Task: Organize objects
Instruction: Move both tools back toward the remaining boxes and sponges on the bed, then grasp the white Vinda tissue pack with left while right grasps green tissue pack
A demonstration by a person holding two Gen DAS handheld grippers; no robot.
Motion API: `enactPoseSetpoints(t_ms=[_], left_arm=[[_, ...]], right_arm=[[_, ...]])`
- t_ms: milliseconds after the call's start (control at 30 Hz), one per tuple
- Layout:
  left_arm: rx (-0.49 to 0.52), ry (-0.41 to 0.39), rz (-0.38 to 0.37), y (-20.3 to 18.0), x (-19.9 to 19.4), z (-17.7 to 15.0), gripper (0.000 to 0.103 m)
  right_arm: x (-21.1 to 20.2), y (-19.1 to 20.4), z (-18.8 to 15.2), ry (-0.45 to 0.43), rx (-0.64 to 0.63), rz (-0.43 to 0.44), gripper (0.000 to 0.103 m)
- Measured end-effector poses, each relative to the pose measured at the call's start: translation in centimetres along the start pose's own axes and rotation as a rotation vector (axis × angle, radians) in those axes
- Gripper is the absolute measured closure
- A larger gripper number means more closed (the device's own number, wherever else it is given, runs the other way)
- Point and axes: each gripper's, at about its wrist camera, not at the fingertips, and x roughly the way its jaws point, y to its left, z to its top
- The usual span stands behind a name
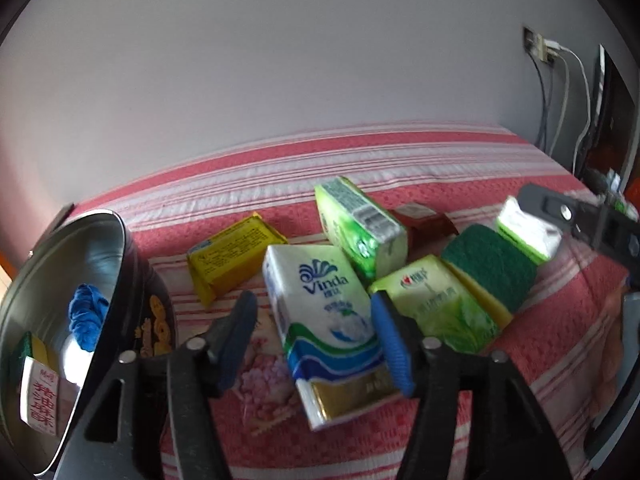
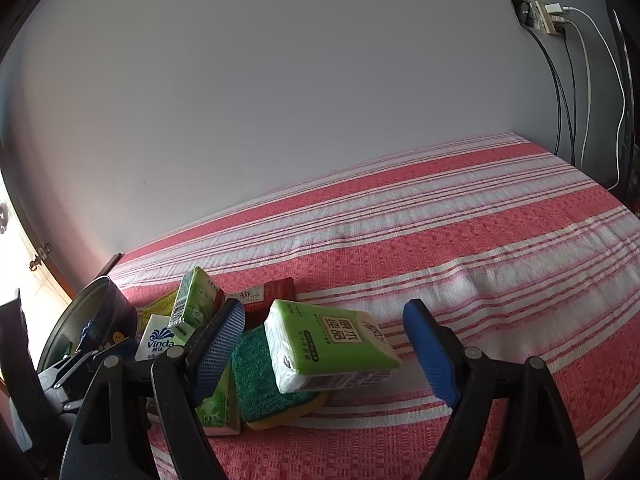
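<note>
- Left gripper (image 1: 320, 344) stands apart astride the Vinda tissue pack (image 1: 328, 328) on the bed (image 1: 440, 168); closing off-centre could skew it
- Right gripper (image 2: 332, 354) apart around green tissue pack (image 2: 332, 348) atop sponge (image 2: 256, 380); it might slide off

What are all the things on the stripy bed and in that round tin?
Vinda tissue pack: 1, white and blue, between the left gripper's fingers.
Green tissue packs: 3; one tilted behind the Vinda pack, one flat to its right, one on the sponge.
Sponge: 1, green on yellow, right of the pile.
Yellow box: 1, behind the Vinda pack, to the left.
Red box: 1, at the back.
Round tin: 1, dark outside, silver inside, far left.
Blue cloth: 1, in the tin.
White packet with red writing: 1, in the tin.
Bedcover: red and white stripes.
Cables: several, on the wall.
Left gripper: black, blue pads.
Right gripper: same, open around the top green pack.
</note>
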Motion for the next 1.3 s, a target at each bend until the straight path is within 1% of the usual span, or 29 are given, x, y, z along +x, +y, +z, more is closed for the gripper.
enactPoseSetpoints(t_ms=[33, 100, 167, 267, 300, 433, 467, 500, 533, 633, 800, 933, 1067, 1200, 1300], left_arm=[[0.026, 0.008, 0.011, -0.4, 0.0, -0.2, 0.030], [0.067, 0.026, 0.030, -1.0, 0.0, -0.5, 0.030], [0.093, 0.038, 0.033, -1.1, 0.0, -0.7, 0.030], [0.097, 0.061, 0.035, -1.3, 0.4, -0.8, 0.028], [0.100, 0.069, 0.042, -1.4, 0.6, -0.7, 0.025], [0.135, 0.071, 0.078, -2.3, 1.3, -0.3, 0.027], [0.138, 0.078, 0.076, -2.3, 1.6, -0.1, 0.029], [0.131, 0.086, 0.063, -2.2, 1.8, -0.1, 0.039], [0.117, 0.096, 0.052, -1.9, 2.0, 0.0, 0.043], [0.078, 0.092, 0.032, -1.1, 1.9, 0.0, 0.048], [0.044, 0.066, 0.026, -0.5, 1.2, -0.1, 0.050], [-0.009, 0.018, 0.024, 0.2, 0.4, 0.0, 0.050], [-0.028, -0.024, 0.022, 0.6, -0.3, 0.0, 0.049], [-0.034, -0.029, 0.020, 0.8, -0.4, 0.0, 0.049], [-0.035, -0.034, 0.020, 0.8, -0.4, 0.0, 0.049]], right_arm=[[0.0, -0.1, 0.1, 0.000, 0.002, -0.001, 0.020], [0.1, -0.2, 0.1, 0.004, 0.006, 0.002, 0.020], [0.1, -0.2, 0.2, 0.005, 0.008, 0.000, 0.020], [0.0, 0.0, 0.1, 0.002, -0.002, -0.008, 0.020], [0.0, 0.2, 0.1, 0.002, -0.009, -0.013, 0.020], [0.1, 0.7, 0.0, 0.011, -0.034, -0.028, 0.020], [0.2, 0.7, 0.0, 0.015, -0.033, -0.029, 0.020], [0.2, 0.4, -0.1, 0.019, -0.025, -0.029, 0.020], [0.2, 0.2, -0.1, 0.023, -0.012, -0.030, 0.020], [0.4, -0.8, 0.0, 0.032, 0.038, -0.031, 0.020], [0.5, -0.8, 0.0, 0.037, 0.038, -0.005, 0.020], [0.8, -0.2, 0.0, 0.050, 0.011, -0.007, 0.020], [1.7, -0.2, -0.1, 0.097, 0.016, 0.005, 0.020], [3.1, -1.6, -0.1, 0.164, 0.077, 0.045, 0.020], [3.6, -2.0, -0.2, 0.189, 0.094, 0.062, 0.020]])
